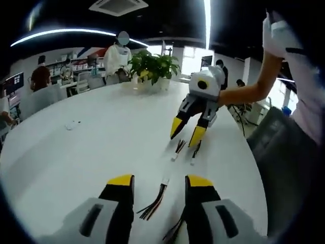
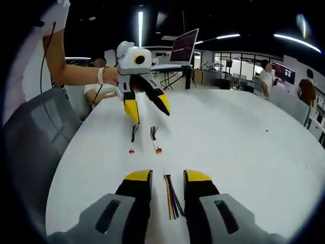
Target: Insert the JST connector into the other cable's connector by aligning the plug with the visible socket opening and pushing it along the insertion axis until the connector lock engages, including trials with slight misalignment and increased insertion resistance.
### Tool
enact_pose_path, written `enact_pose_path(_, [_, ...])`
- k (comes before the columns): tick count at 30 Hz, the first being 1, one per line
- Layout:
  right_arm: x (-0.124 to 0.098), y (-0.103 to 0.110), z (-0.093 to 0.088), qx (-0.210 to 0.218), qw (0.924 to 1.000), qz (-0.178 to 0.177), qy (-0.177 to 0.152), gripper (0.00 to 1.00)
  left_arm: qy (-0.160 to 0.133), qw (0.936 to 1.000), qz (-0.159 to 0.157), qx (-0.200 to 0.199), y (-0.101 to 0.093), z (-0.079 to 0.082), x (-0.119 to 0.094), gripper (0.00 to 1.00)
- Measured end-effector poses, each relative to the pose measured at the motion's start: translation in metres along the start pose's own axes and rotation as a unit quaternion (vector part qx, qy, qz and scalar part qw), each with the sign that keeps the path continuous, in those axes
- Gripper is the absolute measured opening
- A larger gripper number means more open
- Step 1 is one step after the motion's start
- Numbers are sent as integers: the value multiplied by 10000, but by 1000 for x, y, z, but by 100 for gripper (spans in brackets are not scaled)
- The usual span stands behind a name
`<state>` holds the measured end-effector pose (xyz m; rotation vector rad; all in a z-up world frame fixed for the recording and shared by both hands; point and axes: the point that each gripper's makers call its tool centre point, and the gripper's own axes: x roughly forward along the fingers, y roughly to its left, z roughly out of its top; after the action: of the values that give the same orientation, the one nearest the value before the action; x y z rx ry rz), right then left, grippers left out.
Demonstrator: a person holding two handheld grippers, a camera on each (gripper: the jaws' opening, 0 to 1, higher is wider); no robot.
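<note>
- Left gripper (image 1: 160, 184) low over the white round table (image 1: 101, 137), jaws spread apart, nothing between the yellow tips.
- Seen from the right gripper view, left gripper (image 2: 147, 109) hangs above the table with jaws splayed, a hand (image 2: 109, 76) behind it.
- Right gripper (image 2: 167, 178) also low over the table, jaws parted, gripping nothing.
- In the left gripper view the right gripper (image 1: 185, 134) hovers tips-down over the table, jaws apart, held by a person's arm (image 1: 249, 91).
- Loose multicolour wire bundle (image 1: 155, 201) lies flat on the table between the left gripper's jaws, white connector end (image 1: 165, 181) pointing away from the camera; not touching either jaw as far as can be told.
- 2 short cables (image 1: 185, 150) lie side by side just below the right gripper's tips, light connector ends toward the left gripper; apart from each other, not mated.
- Right gripper view: coloured wire bundle (image 2: 172, 198) lies between the right gripper's jaws, running along the jaw axis.
- Same view: 2 short cables (image 2: 144, 140) with reddish ends lie parallel under the left gripper's tips, well ahead of the right gripper.
- Cannot tell which cable in 1 view matches which in the other.
- Potted plant (image 1: 152, 68) at the far edge of the table; grey chair (image 2: 35, 137) beside the table.
- Laptop on a stand (image 2: 184, 47) past the table.
</note>
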<state>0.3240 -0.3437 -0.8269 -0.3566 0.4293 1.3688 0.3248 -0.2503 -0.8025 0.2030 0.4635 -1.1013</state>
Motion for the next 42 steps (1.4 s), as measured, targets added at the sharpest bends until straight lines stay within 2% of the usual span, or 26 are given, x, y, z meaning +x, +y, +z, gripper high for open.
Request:
enact_pose_path(5, [1,1,2,59,9999,55,-145,20,36,9999,-123,-100,-4,-5,8,32])
enact_pose_path(12, [6,0,-7,113,9992,19,-379,17,7,9995,-235,-204,-4,-14,16,30])
enact_pose_path(14, [7,-2,-10,161,9993,-30,-321,20,93,9994,-229,-227,-4,-19,19,30])
enact_pose_path(15, [8,-3,-13,52,9995,-73,-295,21,238,9992,-210,-229,-4,-24,20,30])
enact_pose_path(19, [11,-2,-11,66,9990,7,-433,17,179,9992,-234,-253,-6,-26,22,30])
enact_pose_path(23, [15,0,-10,-61,9986,21,-521,15,52,9994,-236,-241,-5,-25,24,25])
enact_pose_path(31, [20,-1,-17,-77,9990,27,-446,11,-5,9992,-285,-284,-6,-29,27,24])
enact_pose_path(36, [19,-4,-15,-14,9986,-85,-521,8,-47,9995,-277,-119,-5,-30,32,23])
enact_pose_path(37, [19,-4,-15,50,9984,-86,-556,8,-150,9996,-223,-60,-1,-27,33,22])
enact_pose_path(38, [19,-4,-15,55,9984,-95,-562,8,-67,9996,-249,-129,-2,-31,33,22])
enact_pose_path(40, [18,-4,-15,45,9983,-119,-572,8,-127,9995,-254,-127,1,-30,35,22])
enact_pose_path(42, [19,-4,-14,30,9982,-119,-588,8,-174,9996,-240,17,4,-30,37,22])
